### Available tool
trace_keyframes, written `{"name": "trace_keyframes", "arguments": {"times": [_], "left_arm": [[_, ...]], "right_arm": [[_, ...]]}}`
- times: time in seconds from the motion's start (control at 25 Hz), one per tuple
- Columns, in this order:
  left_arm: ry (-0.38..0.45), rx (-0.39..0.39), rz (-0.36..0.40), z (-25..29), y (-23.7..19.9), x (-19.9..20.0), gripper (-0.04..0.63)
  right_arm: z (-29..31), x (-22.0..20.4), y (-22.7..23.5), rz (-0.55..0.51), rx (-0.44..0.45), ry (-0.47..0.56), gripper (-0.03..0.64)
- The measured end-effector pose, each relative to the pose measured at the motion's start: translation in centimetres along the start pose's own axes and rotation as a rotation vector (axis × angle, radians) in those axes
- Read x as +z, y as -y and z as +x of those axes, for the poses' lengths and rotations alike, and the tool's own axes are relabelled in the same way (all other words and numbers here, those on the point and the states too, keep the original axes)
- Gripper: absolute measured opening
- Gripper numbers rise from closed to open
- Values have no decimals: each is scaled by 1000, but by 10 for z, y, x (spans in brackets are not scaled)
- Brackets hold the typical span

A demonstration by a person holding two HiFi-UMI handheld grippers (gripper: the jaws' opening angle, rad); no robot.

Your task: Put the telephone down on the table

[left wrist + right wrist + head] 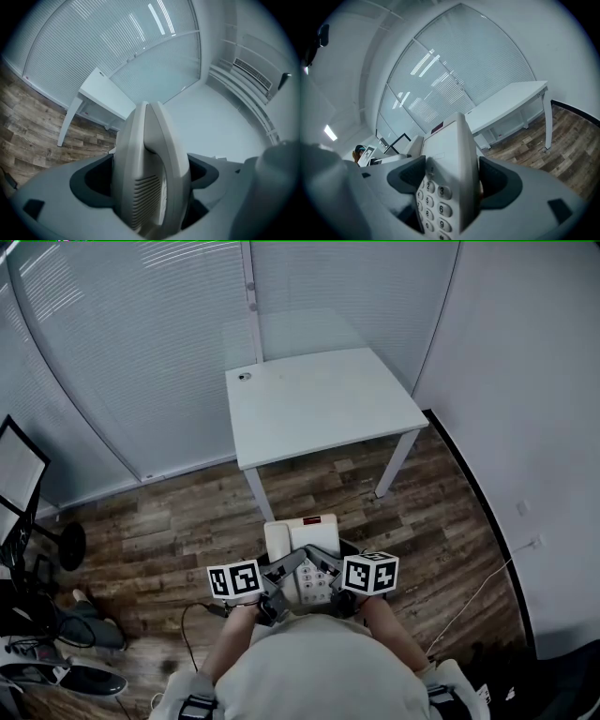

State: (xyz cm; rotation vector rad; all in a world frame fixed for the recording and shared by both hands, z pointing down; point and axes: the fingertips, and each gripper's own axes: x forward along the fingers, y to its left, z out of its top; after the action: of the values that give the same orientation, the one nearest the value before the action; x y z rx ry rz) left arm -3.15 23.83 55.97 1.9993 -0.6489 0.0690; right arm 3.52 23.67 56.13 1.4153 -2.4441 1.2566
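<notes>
Wood floor (169,521), slatted blinds (112,334)

The person wears a cream shirt (323,667). The left gripper (147,176) and right gripper (452,178) are grey, each with a black-and-white marker cube (234,579).

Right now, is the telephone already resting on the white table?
No, the left gripper and right gripper hold the telephone above the floor, short of the table.

The right gripper (450,187) clamps the white telephone (447,159), keypad facing left. The white table (511,101) stands well beyond the telephone, on wood floor (553,145).
</notes>
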Motion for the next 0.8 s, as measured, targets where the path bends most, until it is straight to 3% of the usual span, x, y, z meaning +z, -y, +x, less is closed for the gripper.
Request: {"name": "trace_keyframes", "arguments": {"times": [0.8], "left_arm": [[21,34,-14,1,1,-10,426]], "right_arm": [[-4,-5,5,11,47,-18,364]]}}
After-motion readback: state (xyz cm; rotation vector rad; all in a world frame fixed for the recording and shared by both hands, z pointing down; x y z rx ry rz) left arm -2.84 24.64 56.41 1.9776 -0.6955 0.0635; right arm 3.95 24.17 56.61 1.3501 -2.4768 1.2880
